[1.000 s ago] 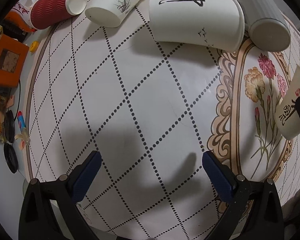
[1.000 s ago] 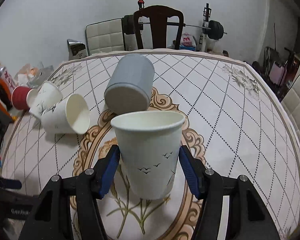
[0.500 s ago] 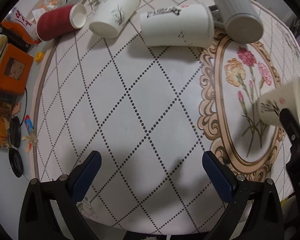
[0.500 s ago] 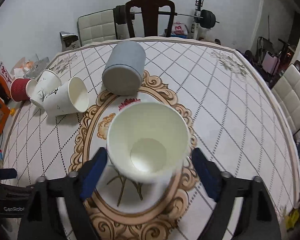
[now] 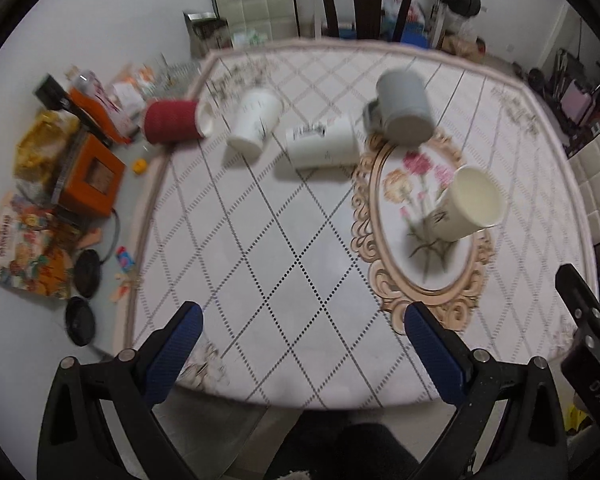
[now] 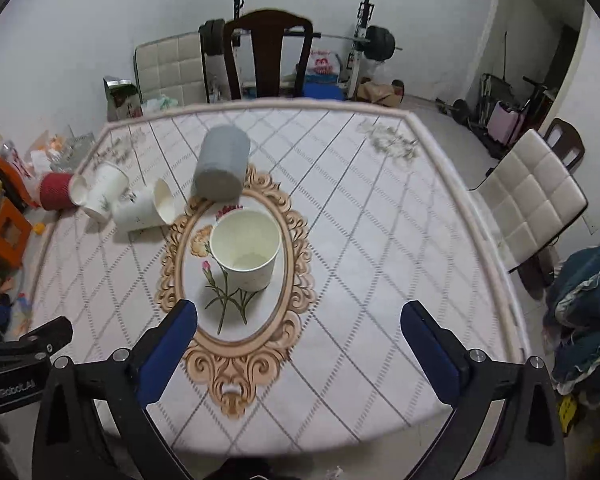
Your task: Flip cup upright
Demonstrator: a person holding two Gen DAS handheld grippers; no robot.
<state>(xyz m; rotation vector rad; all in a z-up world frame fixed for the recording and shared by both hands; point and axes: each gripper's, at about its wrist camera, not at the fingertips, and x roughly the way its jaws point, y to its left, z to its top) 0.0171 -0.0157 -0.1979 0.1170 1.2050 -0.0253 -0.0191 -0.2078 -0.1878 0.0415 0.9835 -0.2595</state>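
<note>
A white paper cup [image 6: 246, 250] stands upright, mouth up, on the flower medallion in the middle of the table [image 6: 380, 240]; it also shows in the left wrist view [image 5: 466, 204]. My right gripper [image 6: 298, 328] is open and empty, pulled back near the table's front edge, with the cup well ahead of its blue pads [image 6: 168, 350]. My left gripper [image 5: 302, 344] is open and empty over the near left part of the table.
Several cups lie on their sides at the back left: a red ribbed one [image 5: 174, 122], two white ones [image 5: 254, 122] [image 5: 324, 146], and a grey mug [image 5: 406, 108]. Chairs stand behind and right of the table. Clutter covers the floor at left [image 5: 88, 176].
My right gripper let go of the upright white cup and drew back and up. My left gripper also pulled back and rose, so more of the table shows.
</note>
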